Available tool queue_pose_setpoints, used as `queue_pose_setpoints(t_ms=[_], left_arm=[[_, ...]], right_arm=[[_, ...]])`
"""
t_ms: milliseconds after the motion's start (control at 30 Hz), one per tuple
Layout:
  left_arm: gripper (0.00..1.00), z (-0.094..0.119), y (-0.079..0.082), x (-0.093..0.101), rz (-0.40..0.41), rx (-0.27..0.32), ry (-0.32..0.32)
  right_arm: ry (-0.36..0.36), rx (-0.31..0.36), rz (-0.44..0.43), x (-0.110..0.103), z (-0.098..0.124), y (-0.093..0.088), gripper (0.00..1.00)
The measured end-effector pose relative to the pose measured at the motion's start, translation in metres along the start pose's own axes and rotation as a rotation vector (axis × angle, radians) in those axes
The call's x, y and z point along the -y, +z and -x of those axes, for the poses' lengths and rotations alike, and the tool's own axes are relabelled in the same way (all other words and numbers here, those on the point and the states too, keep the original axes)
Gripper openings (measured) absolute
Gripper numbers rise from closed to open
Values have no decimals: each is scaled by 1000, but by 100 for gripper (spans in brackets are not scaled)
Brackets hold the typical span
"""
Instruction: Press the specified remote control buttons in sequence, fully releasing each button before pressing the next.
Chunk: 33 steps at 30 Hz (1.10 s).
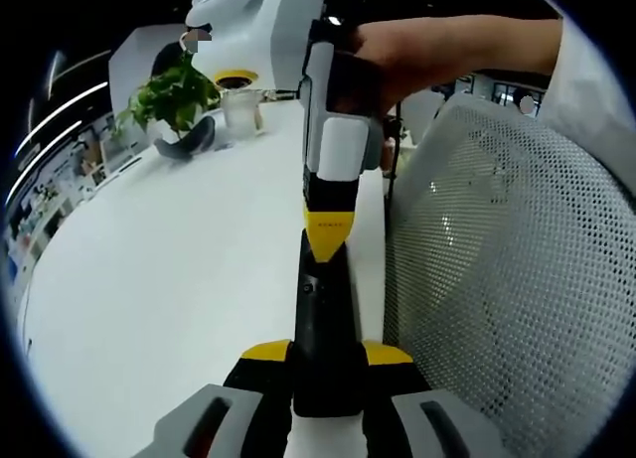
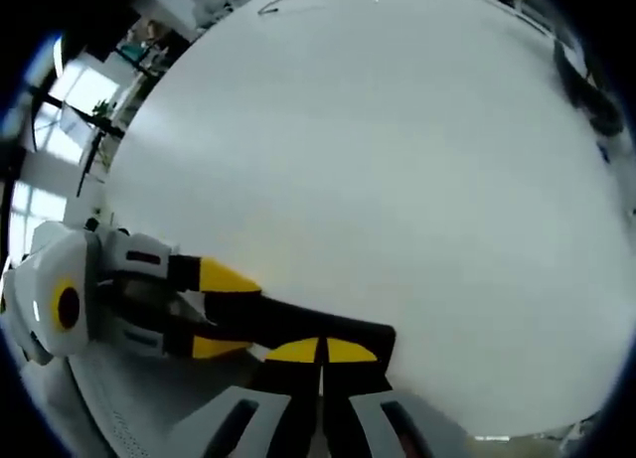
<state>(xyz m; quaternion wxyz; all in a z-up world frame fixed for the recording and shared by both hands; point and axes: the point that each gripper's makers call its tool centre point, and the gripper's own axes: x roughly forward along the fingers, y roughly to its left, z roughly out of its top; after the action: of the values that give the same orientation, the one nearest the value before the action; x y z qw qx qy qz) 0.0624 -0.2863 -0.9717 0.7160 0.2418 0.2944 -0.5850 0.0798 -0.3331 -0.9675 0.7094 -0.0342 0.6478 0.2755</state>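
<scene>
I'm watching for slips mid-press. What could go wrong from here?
1. The left tool grips the remote by one end while the shut right tool bears on it farther along; the push could lever it loose.
2. The right tool's tip hides the buttons beneath, so it may catch a neighbouring one.

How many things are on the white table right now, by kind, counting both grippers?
Remote control: 1
Potted plant: 1
Clear cup: 1
Dark curved object: 1
Grippers: 2, left gripper shut on the remote, right gripper closed with its tips on it
Total: 6
</scene>
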Motion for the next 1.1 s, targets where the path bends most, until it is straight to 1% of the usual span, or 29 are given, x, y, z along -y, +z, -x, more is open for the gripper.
queue_pose_setpoints(t_ms=[67,233,300,367,400,567,600,633,700,767,900,1033,1100], left_arm=[[24,0,0,0,3,1,-1],[24,0,0,0,6,1,-2],[24,0,0,0,6,2,-3],[24,0,1,0,6,2,-3],[24,0,1,0,7,2,-2],[24,-1,1,0,7,3,-2],[24,-1,1,0,7,3,-2],[24,-1,1,0,7,3,-2],[24,-1,1,0,7,3,-3],[24,-1,1,0,6,2,-3],[24,-1,1,0,8,4,-2],[24,0,1,1,6,3,-2],[24,0,1,0,6,3,-3]], right_arm=[[-13,1,33,-1,0,0,0],[-23,9,77,0,0,0,0],[-16,16,80,0,0,-1,0],[-15,41,80,1,1,-1,0],[-6,46,148,0,0,0,0],[-25,37,202,-1,0,0,0],[-24,27,255,-1,0,0,0],[-24,31,236,-1,-1,0,0],[-28,25,239,-1,-1,0,0],[-31,27,303,-1,-1,0,0],[-24,31,281,-1,1,-1,0],[-3,18,302,-5,2,-2,0],[-2,11,312,-7,1,-2,2]])
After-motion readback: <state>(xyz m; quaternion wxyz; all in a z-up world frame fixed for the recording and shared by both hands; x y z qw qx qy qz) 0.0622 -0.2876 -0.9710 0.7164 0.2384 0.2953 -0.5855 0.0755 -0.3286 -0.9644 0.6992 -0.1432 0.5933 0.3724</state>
